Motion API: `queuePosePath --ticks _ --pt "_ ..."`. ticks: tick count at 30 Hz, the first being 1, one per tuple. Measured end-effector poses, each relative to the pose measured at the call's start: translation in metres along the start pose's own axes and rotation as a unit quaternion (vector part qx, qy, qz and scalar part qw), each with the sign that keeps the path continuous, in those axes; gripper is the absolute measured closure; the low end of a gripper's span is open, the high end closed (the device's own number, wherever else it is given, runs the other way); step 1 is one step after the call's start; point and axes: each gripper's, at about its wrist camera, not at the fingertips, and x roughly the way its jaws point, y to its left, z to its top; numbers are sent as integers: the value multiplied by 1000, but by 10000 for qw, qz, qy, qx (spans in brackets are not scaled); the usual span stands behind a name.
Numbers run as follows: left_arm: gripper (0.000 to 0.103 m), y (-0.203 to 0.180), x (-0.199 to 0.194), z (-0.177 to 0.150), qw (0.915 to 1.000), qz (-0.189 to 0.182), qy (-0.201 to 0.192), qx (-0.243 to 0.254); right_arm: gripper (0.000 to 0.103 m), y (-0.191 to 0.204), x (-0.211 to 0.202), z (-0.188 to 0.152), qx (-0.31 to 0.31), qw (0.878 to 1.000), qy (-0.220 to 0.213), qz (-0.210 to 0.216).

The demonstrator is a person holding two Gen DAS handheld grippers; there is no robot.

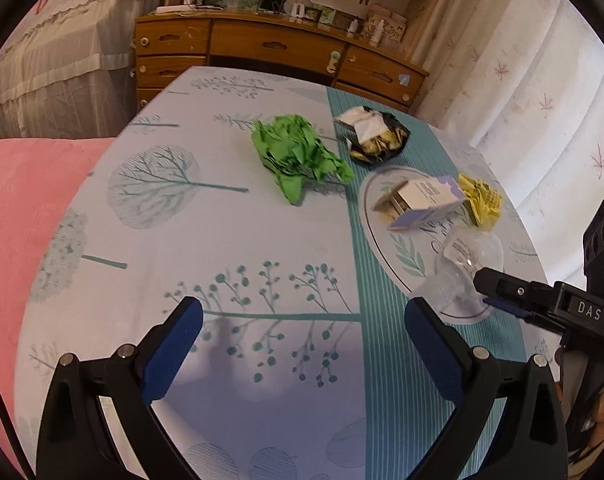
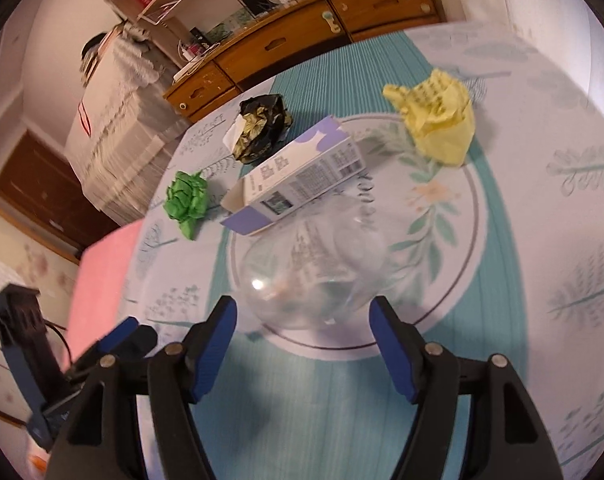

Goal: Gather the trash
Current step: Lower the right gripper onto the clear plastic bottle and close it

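Note:
Trash lies on a cloth-covered table [image 1: 230, 232]: a crumpled green paper [image 1: 298, 156] [image 2: 186, 202], a black and gold wrapper [image 1: 377, 136] [image 2: 262, 130], an open white and purple carton [image 1: 421, 200] [image 2: 298, 176], a crumpled yellow paper [image 1: 481, 198] [image 2: 441, 120] and a clear plastic piece [image 1: 465, 268] [image 2: 317, 276]. My right gripper [image 2: 303, 344] is open, its jaws just short of the clear plastic on either side. My left gripper [image 1: 302, 340] is open and empty above bare cloth, well short of the green paper.
A wooden dresser [image 1: 278, 48] with small items stands behind the table. A pink cushion [image 1: 26, 220] lies at the table's left. White curtains [image 1: 541, 92] hang at the right. The right gripper's body [image 1: 549, 308] reaches in beside my left one.

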Motion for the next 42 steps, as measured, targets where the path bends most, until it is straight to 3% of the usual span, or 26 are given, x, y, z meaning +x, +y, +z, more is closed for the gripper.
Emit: queuePosePath --ticks 4,13,19,28,42 --pt "3 7 -17 7 9990 332 -287 6 34 9 4 0 190 9998 11 -55" --pt "3 29 -53 14 9973 397 -611 -135 33 23 2 -5 427 9988 2 -230" --pt "3 34 -58 14 9970 466 -618 38 32 30 -5 -3 664 9974 -204 -196" --pt "3 47 -49 8 9982 441 -416 12 32 45 7 -2 679 9973 -165 -227" --pt "3 64 -36 10 9984 503 -233 128 32 27 0 16 1179 9922 -389 -69"
